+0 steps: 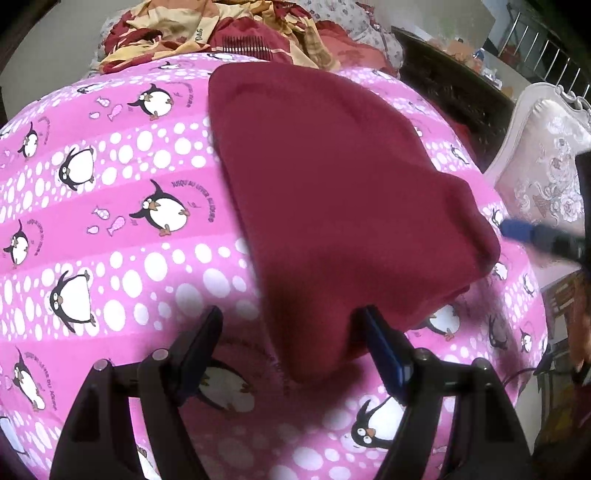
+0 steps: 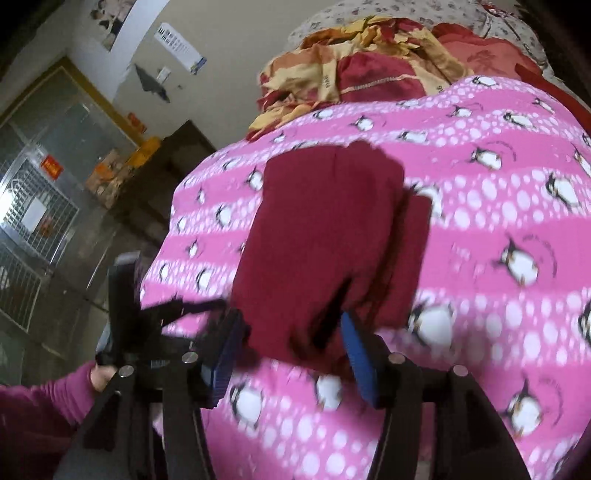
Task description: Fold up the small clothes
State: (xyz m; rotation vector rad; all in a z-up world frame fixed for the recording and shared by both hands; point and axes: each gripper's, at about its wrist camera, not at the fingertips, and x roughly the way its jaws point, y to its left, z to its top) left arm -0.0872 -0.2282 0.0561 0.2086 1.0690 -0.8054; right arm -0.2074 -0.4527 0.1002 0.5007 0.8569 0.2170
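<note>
A dark red garment (image 1: 332,192) lies folded on the pink penguin-print sheet (image 1: 110,192). My left gripper (image 1: 291,321) is open, its jaws spread either side of the garment's near corner, just above the sheet. In the right wrist view the same garment (image 2: 325,236) lies on the sheet (image 2: 498,229). My right gripper (image 2: 291,328) is open, its blue pads either side of the garment's near edge. The right gripper's blue tip (image 1: 521,230) shows at the garment's right edge in the left wrist view. The left gripper (image 2: 177,314) shows at the left in the right wrist view.
A heap of red and yellow patterned clothes (image 1: 207,33) lies at the far end of the bed. A white upholstered chair (image 1: 546,162) stands right of the bed. A dark cabinet (image 2: 162,177) and a metal gate (image 2: 33,221) stand beyond the bed's left edge.
</note>
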